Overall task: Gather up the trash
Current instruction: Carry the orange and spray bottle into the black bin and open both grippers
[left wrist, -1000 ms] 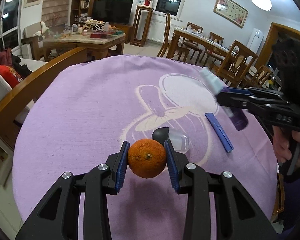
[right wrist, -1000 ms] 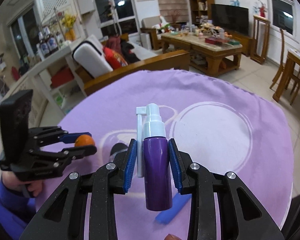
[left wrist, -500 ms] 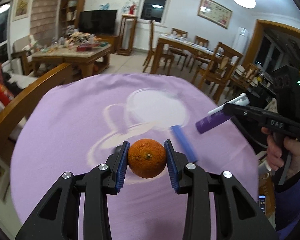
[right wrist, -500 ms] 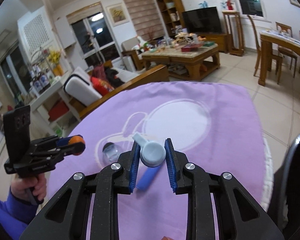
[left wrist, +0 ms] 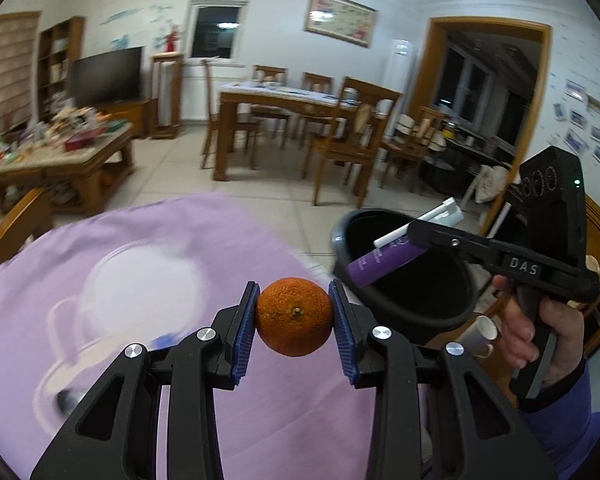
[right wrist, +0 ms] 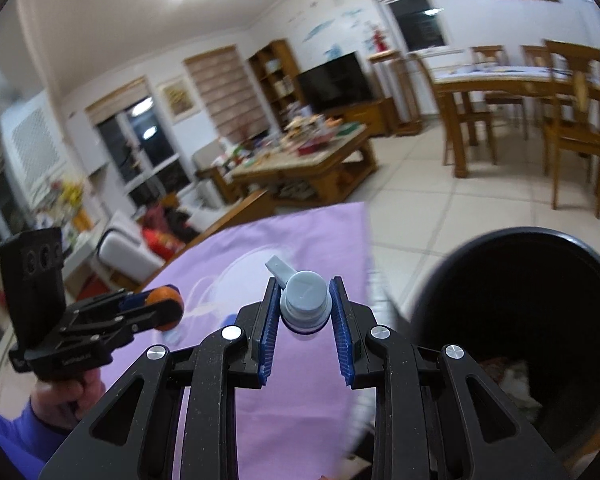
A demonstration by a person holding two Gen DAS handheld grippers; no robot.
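Fingers [right wrist: 339,334] of the right gripper [right wrist: 302,332] pinch the bottle [left wrist: 384,262] over the bin [left wrist: 342,236], left gripper [left wrist: 294,330] clamps the orange [left wrist: 294,316]; judged best: centre over the opening before spreading.

Orange fruit [left wrist: 294,316], purple bottle [left wrist: 384,262], black bin [left wrist: 416,312], lilac cloth [left wrist: 140,280] with white motif.

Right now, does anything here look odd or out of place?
Only one thing: the left tool holds a whole, unpeeled orange as trash. The right tool holds a purple spray bottle over the black bin; nothing looks spilled or broken.
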